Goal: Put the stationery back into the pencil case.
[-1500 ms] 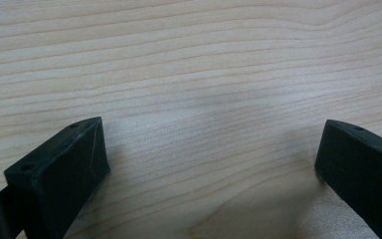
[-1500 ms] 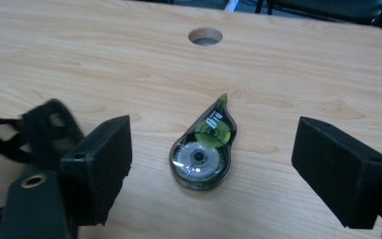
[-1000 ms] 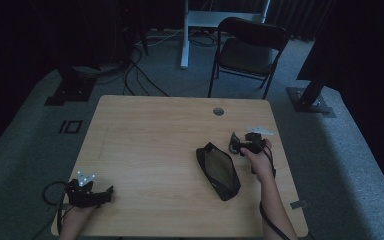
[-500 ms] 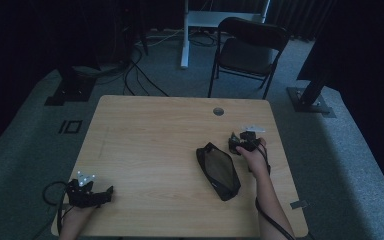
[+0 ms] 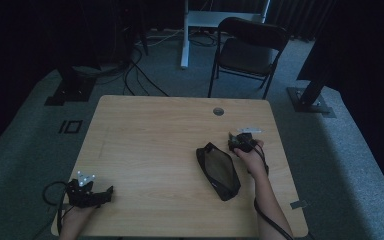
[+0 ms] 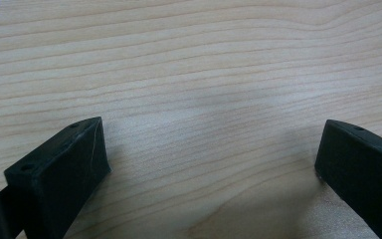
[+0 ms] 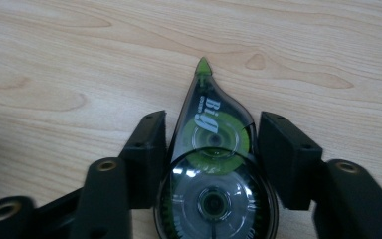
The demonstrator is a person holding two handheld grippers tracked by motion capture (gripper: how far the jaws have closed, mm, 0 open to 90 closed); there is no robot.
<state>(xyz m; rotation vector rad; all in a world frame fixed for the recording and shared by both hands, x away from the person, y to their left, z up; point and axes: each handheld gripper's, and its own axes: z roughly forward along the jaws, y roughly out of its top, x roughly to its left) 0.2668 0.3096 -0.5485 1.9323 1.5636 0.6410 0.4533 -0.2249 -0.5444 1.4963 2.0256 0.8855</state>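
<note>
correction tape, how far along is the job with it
Done: the right claw has reached the correction tape, and its jaws have just been closing on both sides of it. In hand: that grip, with the tape on the table. Left: lifting it, probably towards the black pouch beside it. The left claw rests open at the near edge.

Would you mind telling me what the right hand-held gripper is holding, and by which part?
The correction tape dispenser, jaws just closing on its two sides at the wide round body.
</note>
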